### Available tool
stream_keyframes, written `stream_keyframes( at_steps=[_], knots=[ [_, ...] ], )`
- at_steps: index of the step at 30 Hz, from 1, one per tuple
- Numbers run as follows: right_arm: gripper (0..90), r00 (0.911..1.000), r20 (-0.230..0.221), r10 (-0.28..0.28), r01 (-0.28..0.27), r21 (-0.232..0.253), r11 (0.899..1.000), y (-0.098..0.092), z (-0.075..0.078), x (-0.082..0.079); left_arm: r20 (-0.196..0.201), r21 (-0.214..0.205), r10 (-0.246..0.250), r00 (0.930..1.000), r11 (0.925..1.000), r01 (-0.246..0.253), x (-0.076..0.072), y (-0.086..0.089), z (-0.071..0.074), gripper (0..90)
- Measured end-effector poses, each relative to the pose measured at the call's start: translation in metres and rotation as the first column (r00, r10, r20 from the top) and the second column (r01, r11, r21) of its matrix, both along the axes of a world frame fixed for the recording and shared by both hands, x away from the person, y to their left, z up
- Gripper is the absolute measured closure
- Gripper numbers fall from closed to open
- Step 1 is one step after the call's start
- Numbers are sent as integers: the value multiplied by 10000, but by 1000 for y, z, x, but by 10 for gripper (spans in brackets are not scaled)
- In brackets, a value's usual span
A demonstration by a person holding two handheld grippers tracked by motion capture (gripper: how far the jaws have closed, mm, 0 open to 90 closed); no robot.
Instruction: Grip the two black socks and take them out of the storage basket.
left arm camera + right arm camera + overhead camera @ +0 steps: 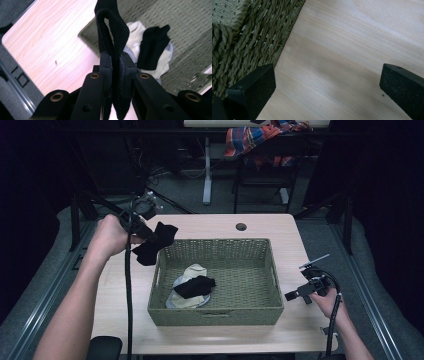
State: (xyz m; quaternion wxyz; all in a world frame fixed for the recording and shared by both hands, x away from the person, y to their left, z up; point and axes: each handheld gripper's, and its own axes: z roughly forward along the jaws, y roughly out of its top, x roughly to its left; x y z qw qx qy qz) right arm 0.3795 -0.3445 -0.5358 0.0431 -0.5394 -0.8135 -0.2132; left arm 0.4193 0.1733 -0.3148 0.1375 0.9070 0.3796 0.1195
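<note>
Tabletop: black sock (112, 37) in left gripper (114, 65)

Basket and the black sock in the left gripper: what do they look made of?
Basket: woven twisted fibre, olive-green and matte, likely seagrass or paper cord; the right gripper view shows rope-like strands. Black sock: soft knit fabric, matte, drooping and folding limply from the left gripper.

We see two bare forearms without sleeves, each hand around a black gripper: the left gripper (150, 236) trails a thick black cable down past the table edge, and the right gripper (291, 295) carries a looping black cable and a thin grey plate on top. In the left gripper view its matte black jaws widen into rounded arms set with brass-ringed holes (four in sight). The right gripper's jaws end in blocky black pads (259, 82) with a slightly dusty, scuffed surface.
</note>
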Motion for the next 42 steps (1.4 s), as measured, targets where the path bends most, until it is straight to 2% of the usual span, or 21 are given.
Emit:
stream_keyframes(
  at_steps=[7,8,9,10,11,12,14,18,20,24,25,27,28,33,36,38,39,40,42],
  knots=[
    [3,10000,-19,0,0,-9,10000,0,0,0,46,6,775,9970,9970,-775,-6,32,-3,837],
    [3,10000,-19,0,0,-9,10000,0,0,0,46,6,775,9970,9970,-775,-6,32,-3,837],
    [3,10000,-38,9,-9,-6,10000,0,0,0,19,-29,949,9955,9955,-949,-9,41,-5,836],
    [3,9995,112,-289,289,78,9996,2,-2,-1,30,-54,1084,9941,9941,-1084,-10,45,-7,836],
    [4,9999,46,-141,141,69,9999,1,-1,0,30,-54,1084,9941,9941,-1084,-10,45,-7,836],
    [4,10000,-24,-6,6,-13,10000,0,0,0,-26,-38,1284,9917,9917,-1284,-11,55,-12,837],
    [4,10000,-38,26,-27,-44,10000,0,0,0,-98,-19,1401,9901,9901,-1402,-12,59,-15,836],
    [4,10000,-32,8,-8,-34,10000,0,0,0,-267,-119,1901,9814,9816,-1905,-15,78,-31,836],
    [4,10000,-32,6,-6,-33,10000,0,0,0,-298,-130,1964,9801,9804,-1968,-15,82,-34,837],
    [4,10000,-45,4,-4,-32,10000,0,-1,0,-540,-254,2319,9712,9720,-2335,-16,95,-50,838],
    [4,9997,64,-231,231,77,9997,1,-2,-1,-562,-271,2373,9698,9706,-2391,-16,97,-54,839],
    [4,10000,-69,14,-14,-41,10000,0,0,0,-576,-320,2489,9668,9675,-2510,-16,100,-60,839],
    [4,9997,52,-222,222,72,9997,1,-2,-1,-654,-343,2524,9654,9663,-2550,-16,102,-63,839],
    [5,10000,-78,57,-58,-64,10000,0,0,0,-928,-401,2768,9564,9588,-2814,-15,109,-83,839],
    [4,10000,-54,-14,14,-22,10000,0,-1,0,-1143,-491,2946,9488,9522,-3016,-14,112,-98,839],
    [5,10000,-54,-3,3,-25,10000,0,-1,0,-1283,-471,2964,9464,9514,-3044,-13,113,-104,839],
    [5,10000,-51,3,-3,-30,10000,0,-1,0,-1404,-310,3013,9431,9507,-3084,-13,112,-115,839],
    [5,10000,-59,14,-15,-32,10000,0,-1,0,-1404,-310,3013,9431,9507,-3084,-13,112,-115,839],
    [5,10000,-78,22,-23,-53,10000,0,-1,0,-1611,-413,3052,9386,9481,-3153,-12,113,-128,839]
  ],
)
